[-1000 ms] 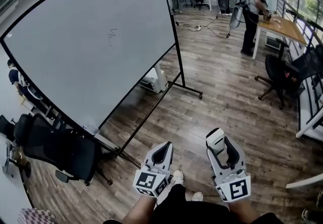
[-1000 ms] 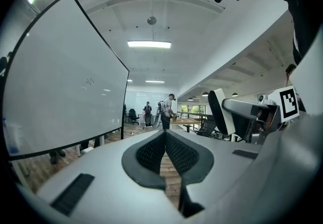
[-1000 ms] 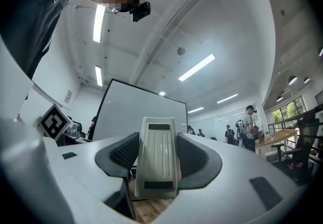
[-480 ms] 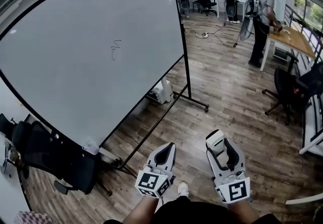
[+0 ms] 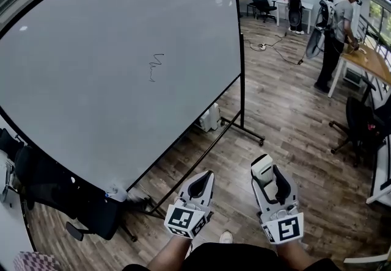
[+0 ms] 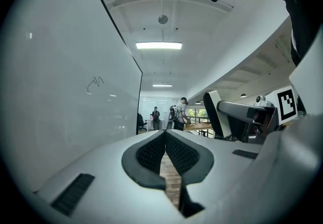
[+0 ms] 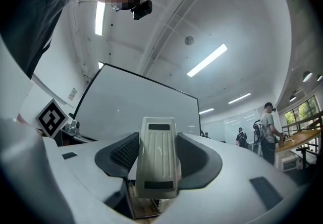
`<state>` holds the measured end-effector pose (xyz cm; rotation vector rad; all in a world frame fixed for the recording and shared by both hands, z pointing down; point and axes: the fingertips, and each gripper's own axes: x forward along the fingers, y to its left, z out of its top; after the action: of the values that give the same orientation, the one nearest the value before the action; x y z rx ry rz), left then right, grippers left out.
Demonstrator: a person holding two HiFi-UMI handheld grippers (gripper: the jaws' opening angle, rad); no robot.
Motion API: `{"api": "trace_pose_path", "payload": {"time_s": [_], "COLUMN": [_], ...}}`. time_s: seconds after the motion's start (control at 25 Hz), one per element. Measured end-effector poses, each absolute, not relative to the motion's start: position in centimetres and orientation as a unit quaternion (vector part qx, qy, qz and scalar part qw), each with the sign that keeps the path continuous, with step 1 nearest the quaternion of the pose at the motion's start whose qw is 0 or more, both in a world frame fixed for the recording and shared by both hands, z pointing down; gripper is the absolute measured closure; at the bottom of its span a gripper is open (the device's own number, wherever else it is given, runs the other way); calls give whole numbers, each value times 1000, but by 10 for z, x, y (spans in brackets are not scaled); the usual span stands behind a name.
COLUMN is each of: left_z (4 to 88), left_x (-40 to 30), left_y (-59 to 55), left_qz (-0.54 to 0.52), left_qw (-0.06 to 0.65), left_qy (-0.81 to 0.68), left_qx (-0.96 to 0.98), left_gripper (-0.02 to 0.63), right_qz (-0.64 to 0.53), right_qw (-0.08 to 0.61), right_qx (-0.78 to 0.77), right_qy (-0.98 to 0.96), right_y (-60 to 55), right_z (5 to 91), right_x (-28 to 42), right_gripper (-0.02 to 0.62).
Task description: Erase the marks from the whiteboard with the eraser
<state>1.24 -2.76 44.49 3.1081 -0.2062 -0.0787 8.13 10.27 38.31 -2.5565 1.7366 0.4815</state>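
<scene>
The right gripper (image 5: 269, 179), at near right, is clamping the whiteboard eraser (image 7: 157, 160), probably light, rigid, slick plastic, across its long sides, while the left gripper (image 6: 165, 140) is closing its jaws on nothing and the scribble (image 5: 156, 67) is sitting far left on the whiteboard (image 5: 85, 99).

whiteboard (image 5: 91, 99) ahead-left, mark (image 5: 156, 68) near its middle. left gripper (image 5: 203, 176) just beside right gripper (image 5: 269, 173), both well apart from board; eraser (image 7: 157, 157) between right jaws.
</scene>
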Motion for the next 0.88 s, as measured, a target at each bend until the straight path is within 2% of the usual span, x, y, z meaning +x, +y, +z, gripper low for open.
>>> {"api": "trace_pose_path", "payload": {"time_s": [0.52, 0.88], "left_z": [435, 434], "left_x": [4, 30], "left_y": [-136, -198], "left_qz": [-46, -44], "left_qw": [12, 0], "left_qy": [-151, -228], "left_qx": [987, 973], "left_gripper": [586, 586], "right_qz": [186, 211], "right_qw": [6, 47], "right_qx": [-764, -695], "right_qy": [618, 686], "right_y": [-12, -102], "right_z": [368, 346], "right_x": [90, 119], "right_gripper": [340, 339]}}
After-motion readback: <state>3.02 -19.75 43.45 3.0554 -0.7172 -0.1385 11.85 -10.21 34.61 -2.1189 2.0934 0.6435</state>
